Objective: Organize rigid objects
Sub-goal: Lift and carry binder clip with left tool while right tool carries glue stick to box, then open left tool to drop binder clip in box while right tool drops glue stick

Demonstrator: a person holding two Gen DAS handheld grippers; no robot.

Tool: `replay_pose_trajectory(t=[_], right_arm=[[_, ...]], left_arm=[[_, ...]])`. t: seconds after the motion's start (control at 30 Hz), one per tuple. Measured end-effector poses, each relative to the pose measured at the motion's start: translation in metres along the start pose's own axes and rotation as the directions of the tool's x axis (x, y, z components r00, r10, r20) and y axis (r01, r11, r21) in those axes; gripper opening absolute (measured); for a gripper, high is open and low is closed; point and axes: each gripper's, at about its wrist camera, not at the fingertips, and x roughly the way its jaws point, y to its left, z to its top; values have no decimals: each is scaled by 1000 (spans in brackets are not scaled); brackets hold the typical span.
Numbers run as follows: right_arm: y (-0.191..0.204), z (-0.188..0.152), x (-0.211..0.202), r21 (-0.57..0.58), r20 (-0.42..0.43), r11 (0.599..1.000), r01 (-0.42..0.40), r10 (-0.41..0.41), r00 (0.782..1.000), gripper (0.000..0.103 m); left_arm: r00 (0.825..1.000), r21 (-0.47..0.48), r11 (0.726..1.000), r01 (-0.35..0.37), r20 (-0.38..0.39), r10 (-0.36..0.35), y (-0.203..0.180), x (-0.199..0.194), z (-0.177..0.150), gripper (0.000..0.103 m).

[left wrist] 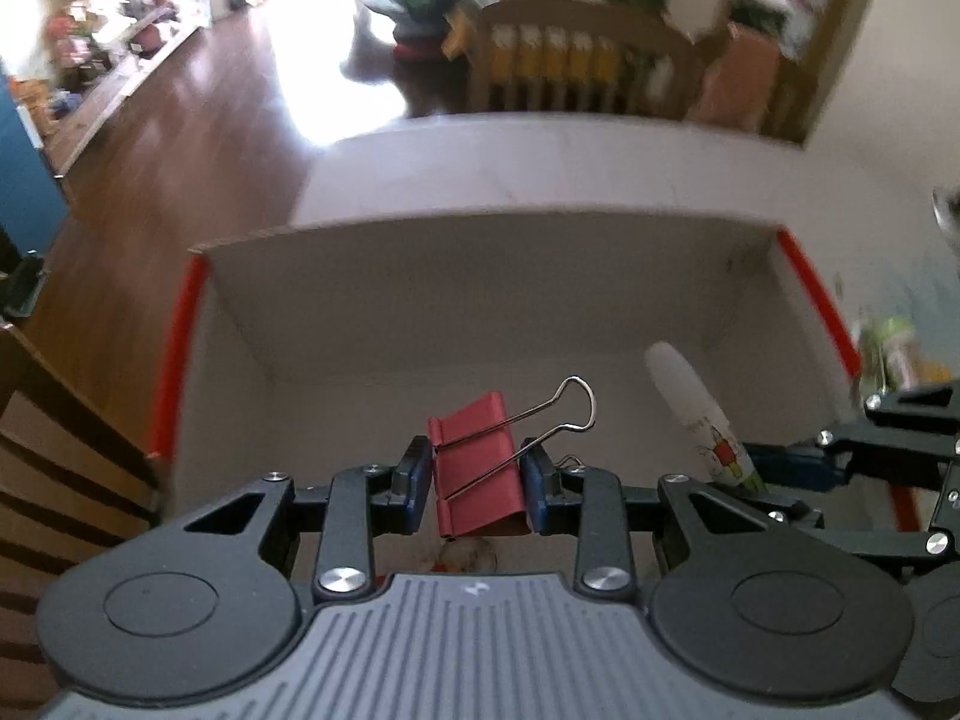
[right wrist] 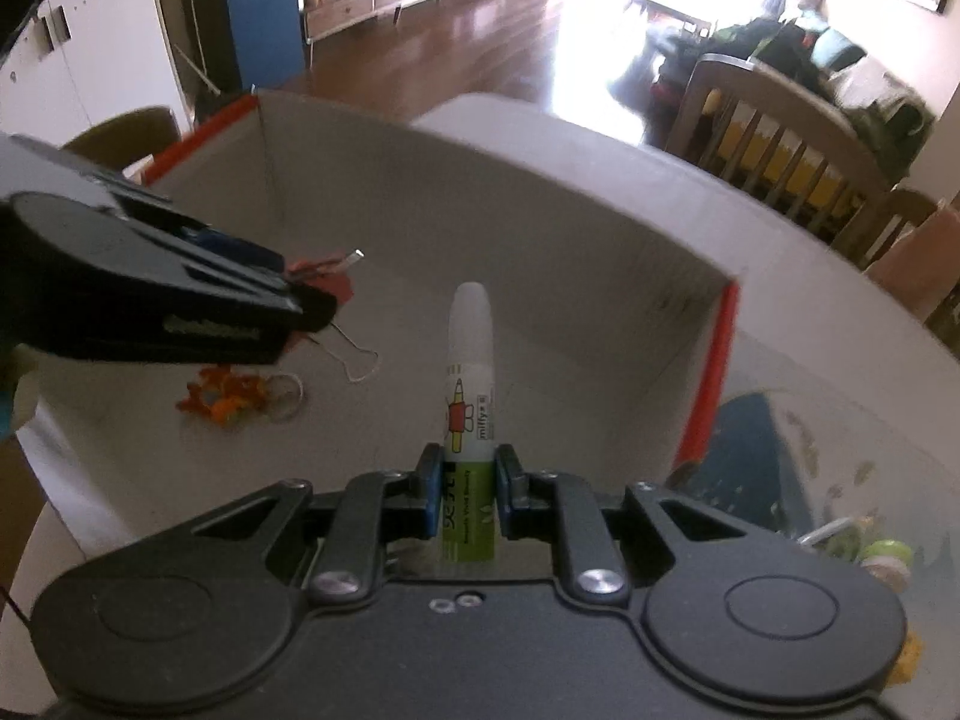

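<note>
Over the cardboard box (left wrist: 420,312), we are gripping a red binder clip (left wrist: 477,468) in our left claw (left wrist: 477,480) and a marker (right wrist: 471,384) in our right claw (right wrist: 469,492), beside the box's right wall.

A slatted wooden chair (right wrist: 780,138) with yellow cushions, a glossy dark wooden floor (right wrist: 480,42) and a low wooden sideboard (right wrist: 372,0) were seen behind the white table (left wrist: 540,168).

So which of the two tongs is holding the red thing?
The left tongs: they pinch the red binder clip over the box. The right tongs hold a white-and-green glue stick.
</note>
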Motion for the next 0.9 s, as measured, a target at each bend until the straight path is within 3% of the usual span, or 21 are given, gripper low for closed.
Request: replay_pose_trajectory(t=[0.3, 0.57, 0.67, 0.9], right_arm=[[6, 1, 12, 15, -78, 1000, -16, 17, 997, 17], [6, -1, 7, 40, -77, 999, -33, 36, 996, 20], [5, -3, 2, 51, -70, 998, -46, 50, 996, 21], [0, -9, -17, 90, -25, 993, -80, 82, 996, 26]], left_arm=[[992, 50, 999, 5, -128, 1, -3, 27, -1, 31], [977, 26, 1000, 4, -212, 2, 4, 41, -2, 31], [974, 9, 1000, 9, -227, -7, 7, 43, -3, 32], [984, -6, 1000, 12, -177, -13, 6, 25, -10, 32]])
